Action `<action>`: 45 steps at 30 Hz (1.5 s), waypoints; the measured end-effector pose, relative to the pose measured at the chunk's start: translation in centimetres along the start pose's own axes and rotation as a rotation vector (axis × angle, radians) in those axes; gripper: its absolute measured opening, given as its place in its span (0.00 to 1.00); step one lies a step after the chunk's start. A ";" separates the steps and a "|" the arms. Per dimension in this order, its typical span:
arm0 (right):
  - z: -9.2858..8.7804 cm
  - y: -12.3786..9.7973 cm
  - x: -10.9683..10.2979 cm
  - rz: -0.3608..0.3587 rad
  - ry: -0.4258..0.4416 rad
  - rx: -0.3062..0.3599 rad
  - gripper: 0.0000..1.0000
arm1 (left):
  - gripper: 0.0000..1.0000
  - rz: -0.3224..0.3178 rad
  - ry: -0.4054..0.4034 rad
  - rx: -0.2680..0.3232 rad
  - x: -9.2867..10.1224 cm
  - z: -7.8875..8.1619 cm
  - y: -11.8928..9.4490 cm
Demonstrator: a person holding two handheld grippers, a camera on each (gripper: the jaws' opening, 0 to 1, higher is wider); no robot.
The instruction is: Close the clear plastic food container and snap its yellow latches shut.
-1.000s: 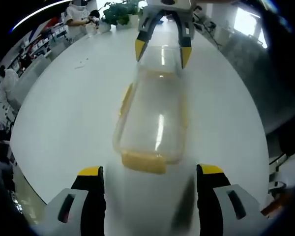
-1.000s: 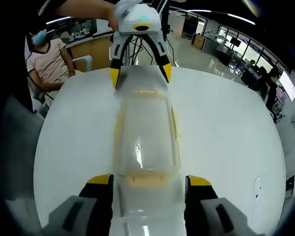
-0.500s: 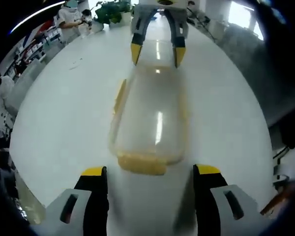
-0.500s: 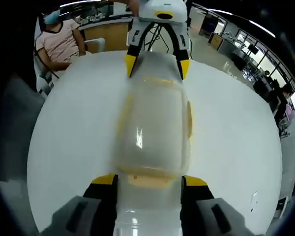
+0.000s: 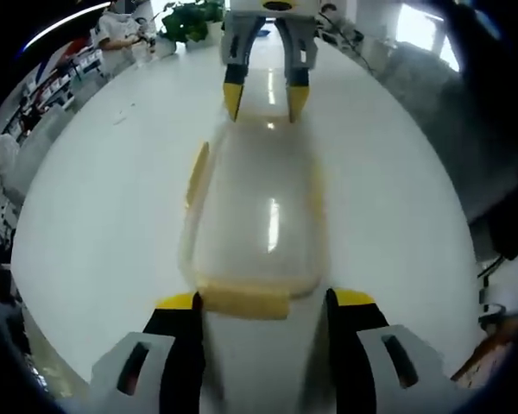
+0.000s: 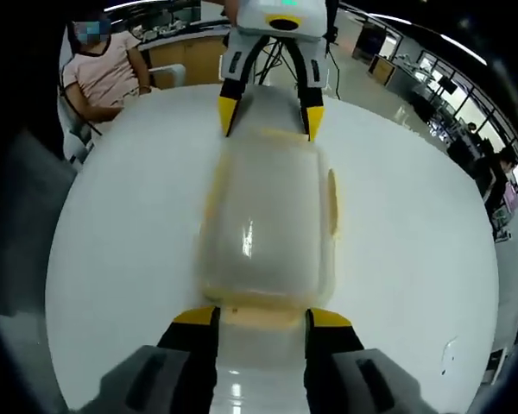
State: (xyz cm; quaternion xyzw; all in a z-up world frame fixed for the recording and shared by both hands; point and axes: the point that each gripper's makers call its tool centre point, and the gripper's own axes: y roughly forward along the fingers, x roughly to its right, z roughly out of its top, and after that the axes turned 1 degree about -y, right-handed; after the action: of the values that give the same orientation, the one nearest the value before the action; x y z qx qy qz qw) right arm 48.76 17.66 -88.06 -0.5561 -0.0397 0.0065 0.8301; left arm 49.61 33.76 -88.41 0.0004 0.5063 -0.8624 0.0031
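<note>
Flanking my clear container (image 5: 255,220) on the white table (image 5: 104,198) from both ends.
Left tongs (image 5: 262,304) and right tongs (image 6: 261,317) straddle blurred yellow end latches (image 5: 242,299); grip I cannot tell.

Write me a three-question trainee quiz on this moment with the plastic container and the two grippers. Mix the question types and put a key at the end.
1. True or false: the clear plastic food container rests on a white round table.
2. Multiple choice: where do the left gripper and the right gripper stand relative to the container? A) both at one long side B) one at each short end, facing each other C) both lifted well above it
3. Fill in: the latch nearest the right gripper is coloured ____.

Key: 1 true; 2 B; 3 yellow.
</note>
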 end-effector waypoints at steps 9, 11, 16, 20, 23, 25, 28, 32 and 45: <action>0.1 0.8 0.2 0.057 0.032 -0.031 0.37 | 0.37 -0.006 0.031 -0.011 -0.3 -0.1 0.1; -0.1 1.0 0.2 0.067 0.051 -0.053 0.38 | 0.37 -0.004 0.025 -0.013 -0.2 -0.1 0.1; -0.2 0.9 0.3 0.062 0.046 -0.063 0.38 | 0.37 0.001 0.015 -0.003 -0.3 -0.2 0.1; -0.1 1.0 0.2 0.054 0.034 -0.077 0.37 | 0.38 -0.004 0.028 0.000 -0.2 -0.2 0.1; -0.2 1.0 0.3 0.045 0.041 -0.084 0.37 | 0.38 -0.003 0.029 -0.001 -0.2 -0.2 0.1; -0.2 1.0 0.2 0.044 0.045 -0.085 0.37 | 0.37 -0.003 0.029 -0.002 -0.2 -0.2 0.0; -0.2 0.9 0.2 0.050 0.050 -0.078 0.36 | 0.36 -0.002 0.021 -0.008 -0.4 -0.1 0.0; -0.1 0.8 0.0 0.052 0.042 -0.072 0.36 | 0.35 -0.001 0.003 -0.021 -0.3 -0.1 -0.1; 1.2 -2.2 0.5 0.050 0.048 -0.011 0.36 | 0.35 0.001 -0.032 0.007 -0.4 1.4 -3.0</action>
State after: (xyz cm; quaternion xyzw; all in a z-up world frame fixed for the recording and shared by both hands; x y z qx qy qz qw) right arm 49.12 17.92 -85.52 -0.5614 -0.0061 0.0136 0.8274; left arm 50.03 34.03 -85.11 -0.0132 0.5029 -0.8641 0.0118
